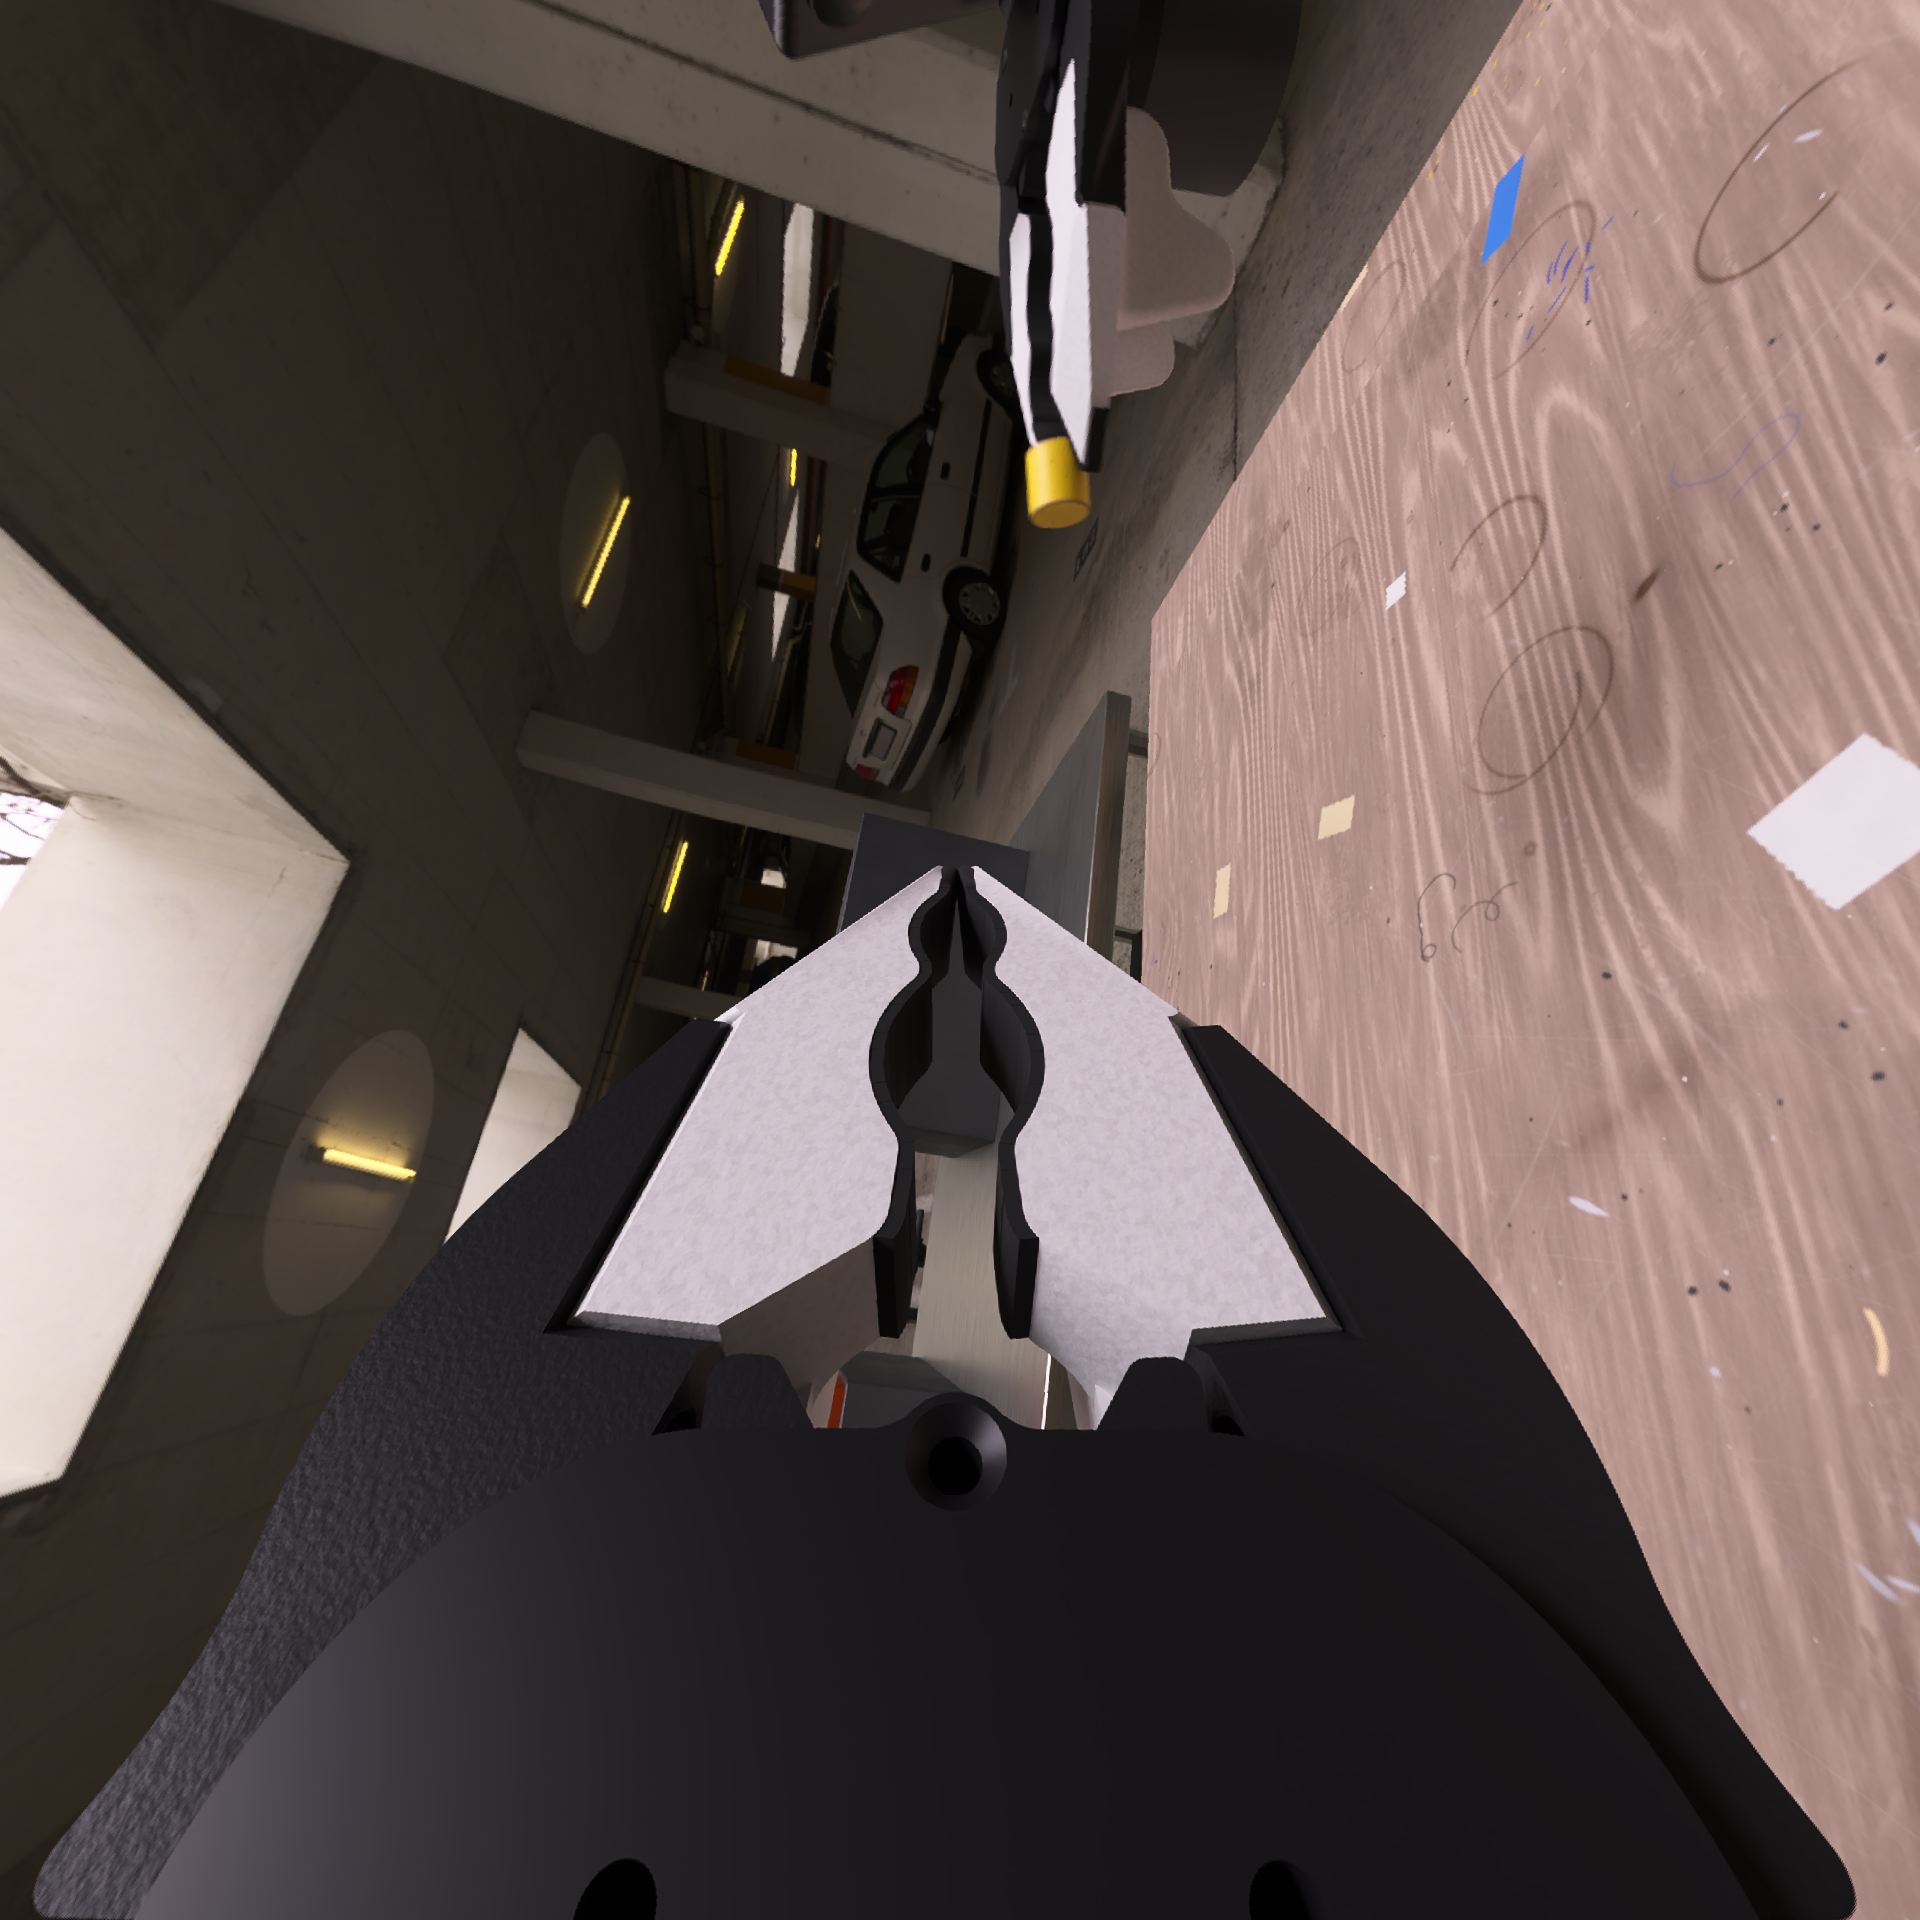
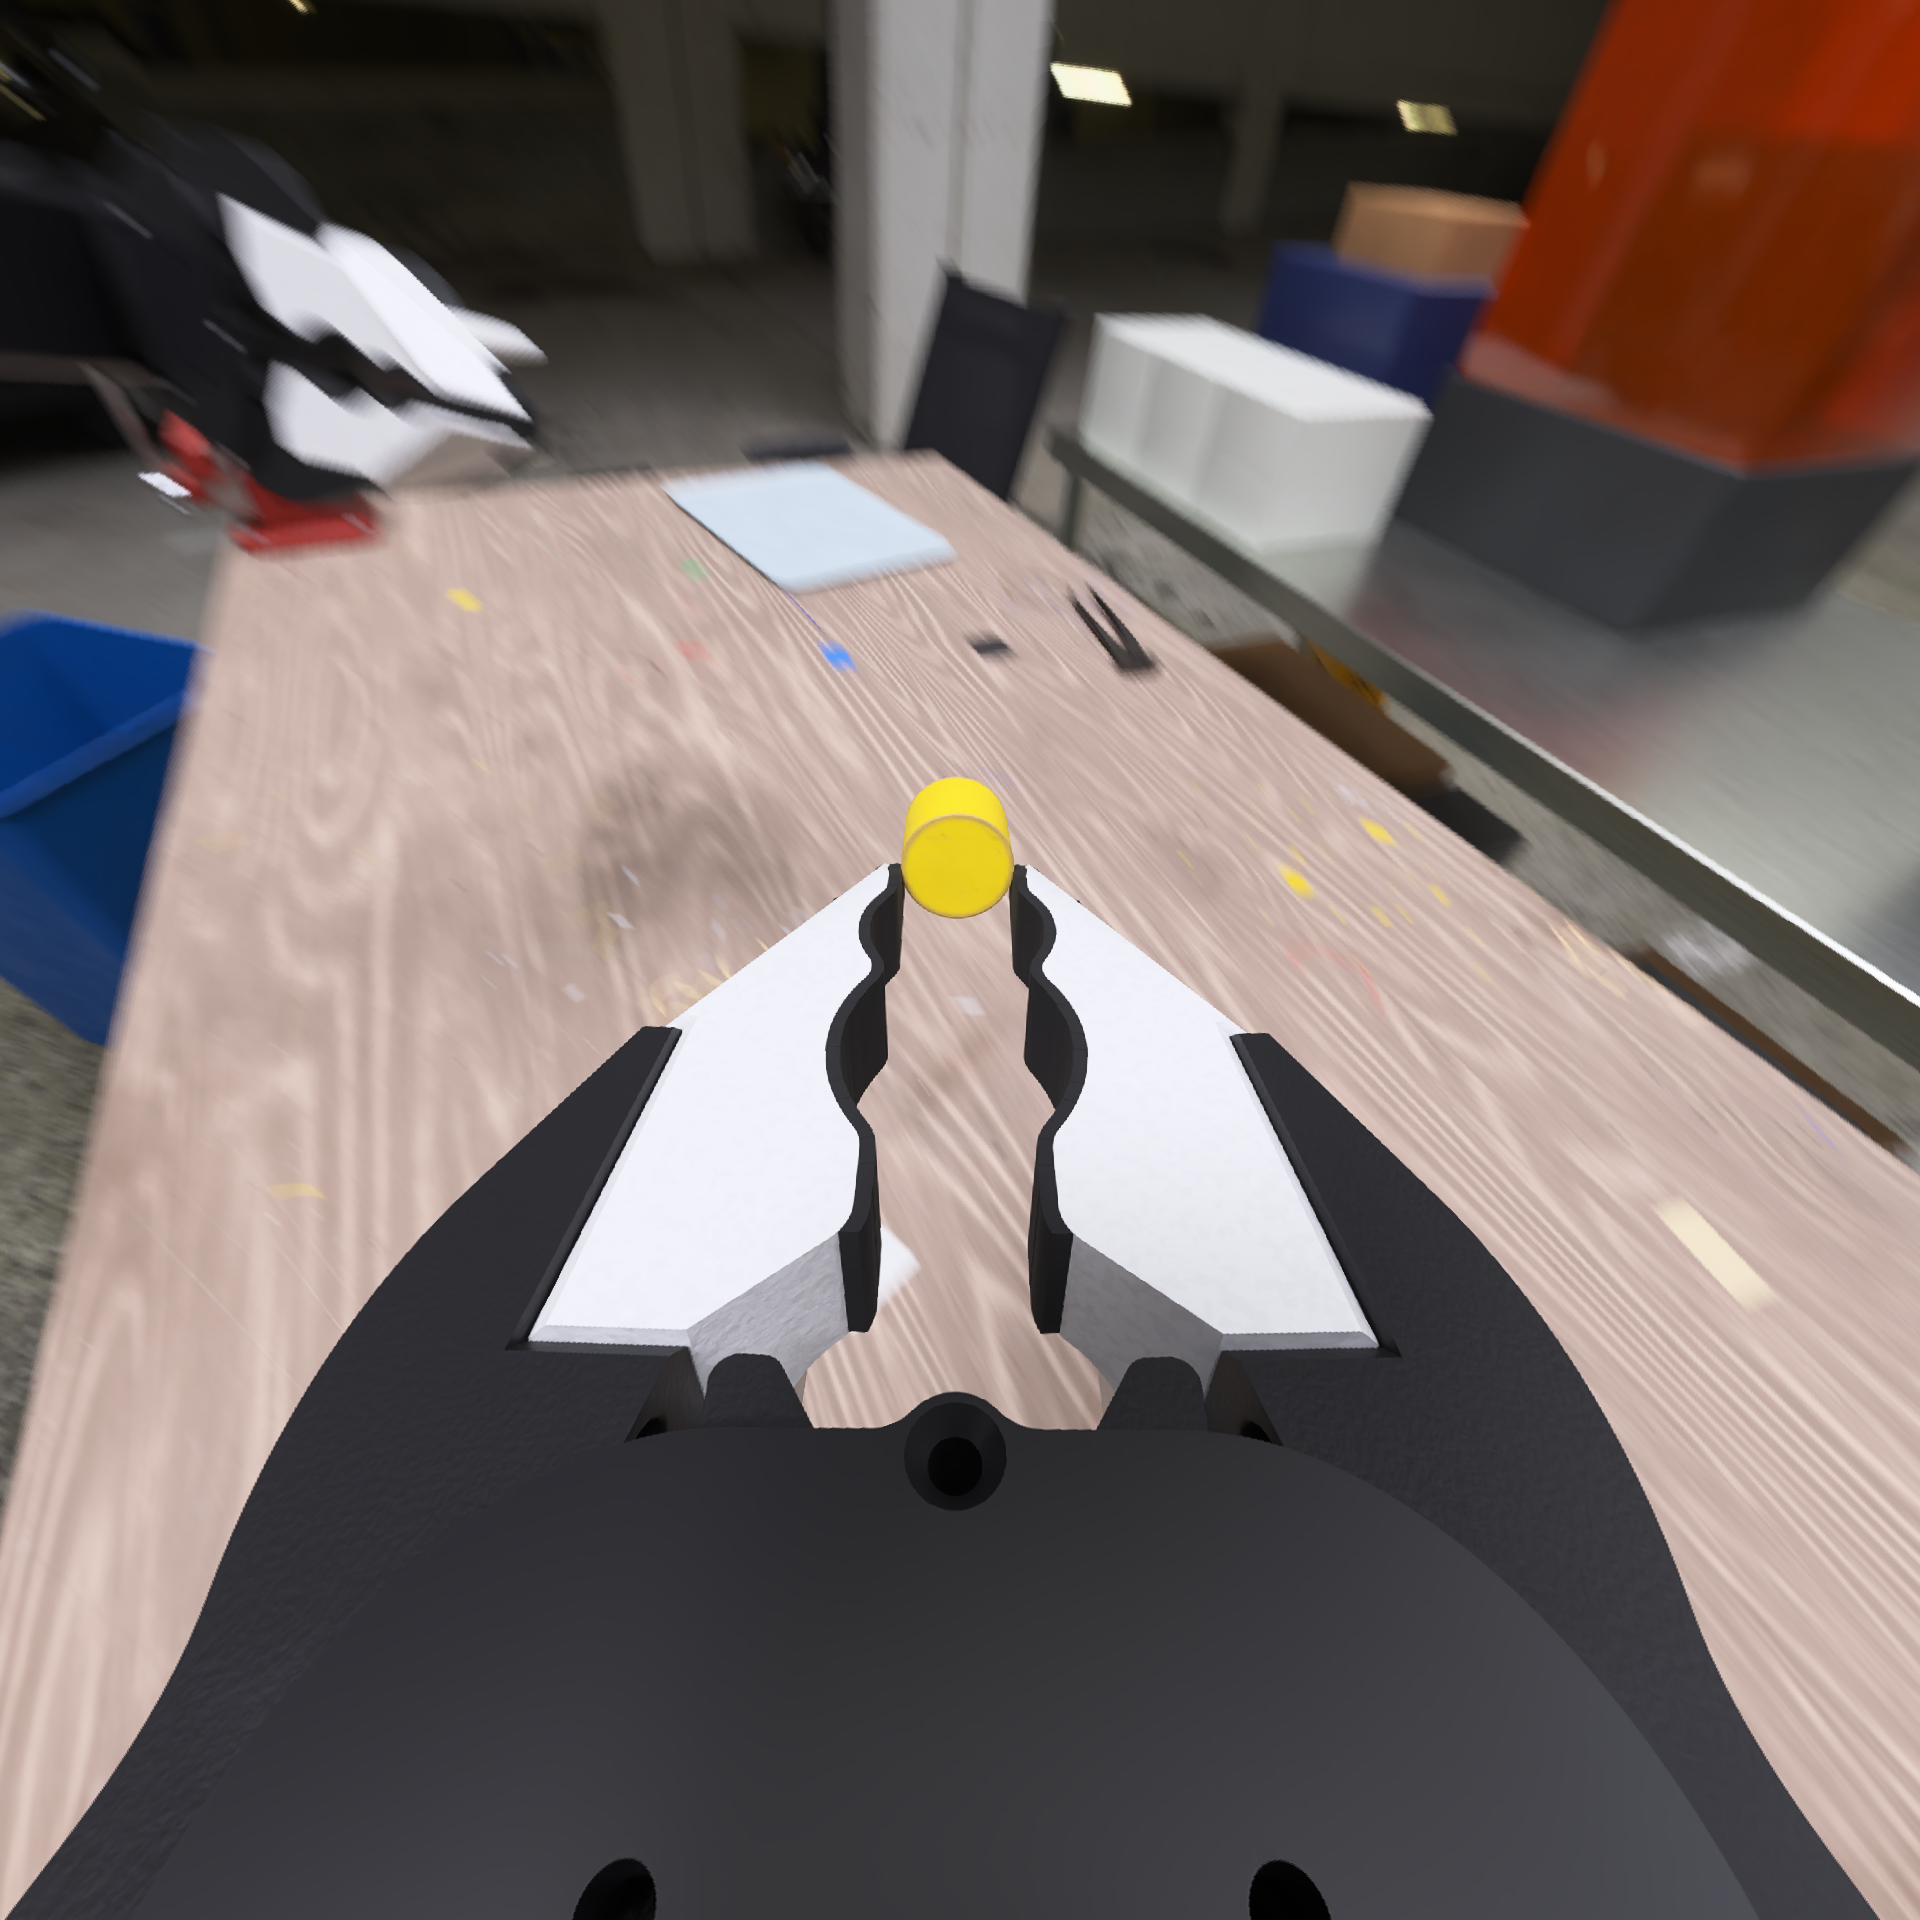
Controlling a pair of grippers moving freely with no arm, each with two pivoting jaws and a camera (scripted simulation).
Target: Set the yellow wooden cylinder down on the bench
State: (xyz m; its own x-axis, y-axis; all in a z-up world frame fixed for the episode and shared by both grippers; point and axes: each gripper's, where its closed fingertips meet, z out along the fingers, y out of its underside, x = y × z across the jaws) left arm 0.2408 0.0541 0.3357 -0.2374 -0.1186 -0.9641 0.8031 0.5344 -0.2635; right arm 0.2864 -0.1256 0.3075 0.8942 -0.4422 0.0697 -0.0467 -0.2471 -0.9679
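The yellow wooden cylinder [image 2: 956, 850] is pinched between the fingertips of my right gripper [image 2: 954, 881], which is shut on it and holds it in the air above the wood-grain bench [image 2: 499, 935]. In the left wrist view the right gripper [image 1: 1065, 416] comes in from the top with the cylinder [image 1: 1055, 483] at its tip, clear of the bench [image 1: 1558, 1091]. My left gripper [image 1: 958, 875] is shut with its tips touching and holds nothing. It shows blurred at the upper left of the right wrist view [image 2: 499, 384], off the bench's far corner.
On the bench lie a pale blue pad [image 2: 810, 525], a black tool [image 2: 1112, 629] and paper scraps [image 1: 1839, 821]. A blue bin [image 2: 73, 790] stands at the left. A metal table [image 2: 1714, 707] at the right carries a white box [image 2: 1247, 447].
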